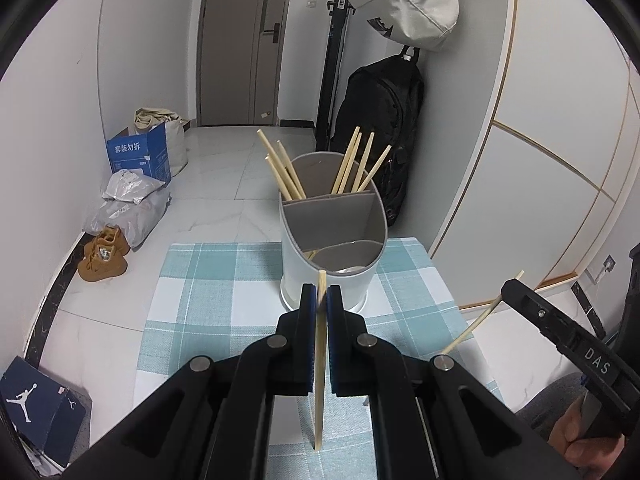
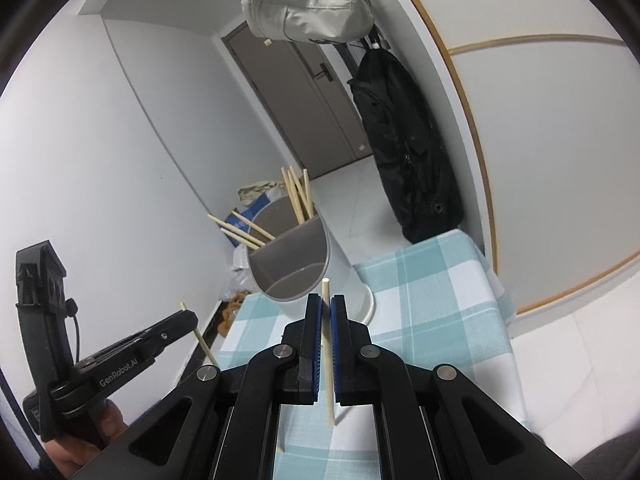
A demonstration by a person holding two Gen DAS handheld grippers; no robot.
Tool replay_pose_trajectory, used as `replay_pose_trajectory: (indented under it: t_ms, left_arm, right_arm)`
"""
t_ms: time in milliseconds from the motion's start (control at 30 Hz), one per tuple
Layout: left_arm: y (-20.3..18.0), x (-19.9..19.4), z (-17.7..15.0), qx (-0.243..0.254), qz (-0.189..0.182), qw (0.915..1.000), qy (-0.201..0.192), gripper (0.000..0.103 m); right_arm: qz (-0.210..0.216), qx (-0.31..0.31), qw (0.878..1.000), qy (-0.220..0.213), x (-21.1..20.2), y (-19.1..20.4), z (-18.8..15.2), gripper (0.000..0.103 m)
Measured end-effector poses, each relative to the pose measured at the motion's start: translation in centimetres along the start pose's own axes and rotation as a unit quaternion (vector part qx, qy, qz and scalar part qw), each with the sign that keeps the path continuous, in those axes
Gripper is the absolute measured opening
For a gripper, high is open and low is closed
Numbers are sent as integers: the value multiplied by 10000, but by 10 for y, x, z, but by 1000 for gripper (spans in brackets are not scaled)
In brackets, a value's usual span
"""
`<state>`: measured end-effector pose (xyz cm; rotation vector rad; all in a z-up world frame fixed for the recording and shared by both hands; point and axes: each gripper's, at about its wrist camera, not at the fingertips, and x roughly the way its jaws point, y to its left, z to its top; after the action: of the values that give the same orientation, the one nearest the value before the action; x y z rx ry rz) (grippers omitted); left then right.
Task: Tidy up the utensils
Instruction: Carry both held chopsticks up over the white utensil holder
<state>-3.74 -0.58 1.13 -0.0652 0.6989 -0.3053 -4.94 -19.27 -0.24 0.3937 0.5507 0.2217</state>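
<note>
Left claw (image 1: pixel 320 300) (black, blue-padded) pinches slim wooden chopstick (image 1: pixel 319 380).

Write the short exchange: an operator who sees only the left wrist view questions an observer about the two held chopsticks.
Operator: Are the right tongs truly clamped on the right chopstick?
Observer: Yes. It sits pinched between both blue pads, its tip poking out ahead.
Operator: How does the left chopstick sit in the left tongs, seen side-on?
Observer: It slants across them, with ends showing above and below.
</note>
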Motion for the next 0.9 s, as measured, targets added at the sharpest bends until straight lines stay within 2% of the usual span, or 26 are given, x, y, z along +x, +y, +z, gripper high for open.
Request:
replay_pose_trajectory:
  t_ms: [333, 600, 900]
  left_arm:
    - [-1, -6, 17, -140, 16, 9999, -25, 1]
    - [-7, -14, 47, 13, -15, 9998, -218, 1]
    - [-11, -18, 87, 39, -118, 9993, -358, 1]
  right_arm:
    - [97, -10, 9999, -131, -4, 3, 11, 4]
    - [126, 76, 9997, -212, -2, 3, 30, 4]
    - [194, 88, 9990, -388, 0, 7, 69, 4]
